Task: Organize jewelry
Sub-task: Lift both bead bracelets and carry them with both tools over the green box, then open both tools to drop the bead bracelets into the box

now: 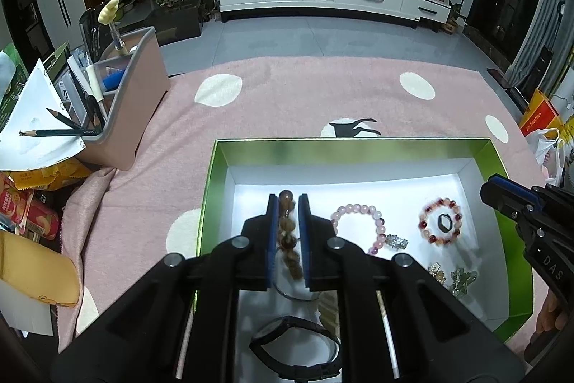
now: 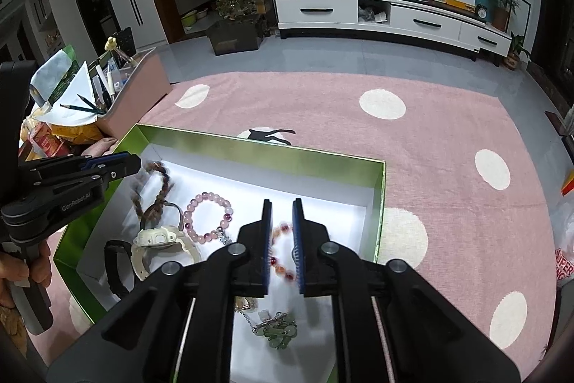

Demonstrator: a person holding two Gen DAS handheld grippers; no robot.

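Holding a brown bead bracelet (image 1: 288,236) between its nearly closed jaws, the left hand-held gripper (image 1: 288,203) hangs inside the green box (image 1: 358,146). The bracelet's long side runs straight along the fingers, pointing forward. The box's left wall is near. The right hand-held gripper (image 2: 281,207), jaws nearly closed and gripping nothing, hovers above a red bead bracelet (image 2: 283,270).

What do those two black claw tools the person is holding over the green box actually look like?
Both are matte black plastic tongs with two flat fingers lined in blue ridged pads, jointed by silver round rivets. The left gripper has white lettering on its side in the right wrist view, reading something like "GenRobot.AI". The right gripper shows white letters "DAS" in the left wrist view. No cables or sleeves show.
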